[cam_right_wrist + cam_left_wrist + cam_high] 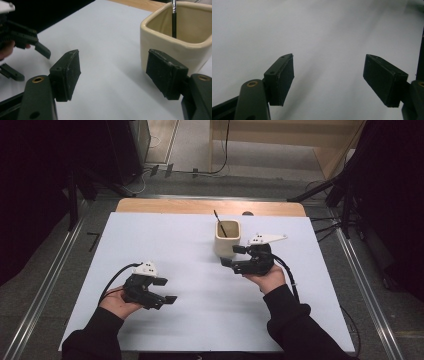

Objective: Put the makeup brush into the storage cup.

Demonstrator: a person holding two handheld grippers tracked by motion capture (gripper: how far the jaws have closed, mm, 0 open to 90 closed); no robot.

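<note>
Right tongs (113, 75) agape beside unlabelled cup (175, 37).

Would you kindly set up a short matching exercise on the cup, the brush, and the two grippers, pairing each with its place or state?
Things:
1. cream cup
2. black-handled brush
3. left gripper
4. right gripper

Places or states:
A. open over bare white sheet, near the person
B. standing inside another item
C. open, just beside the cup
D. toward the table's far edge, on the white sheet

Pairs: 1-D, 2-B, 3-A, 4-C
</note>
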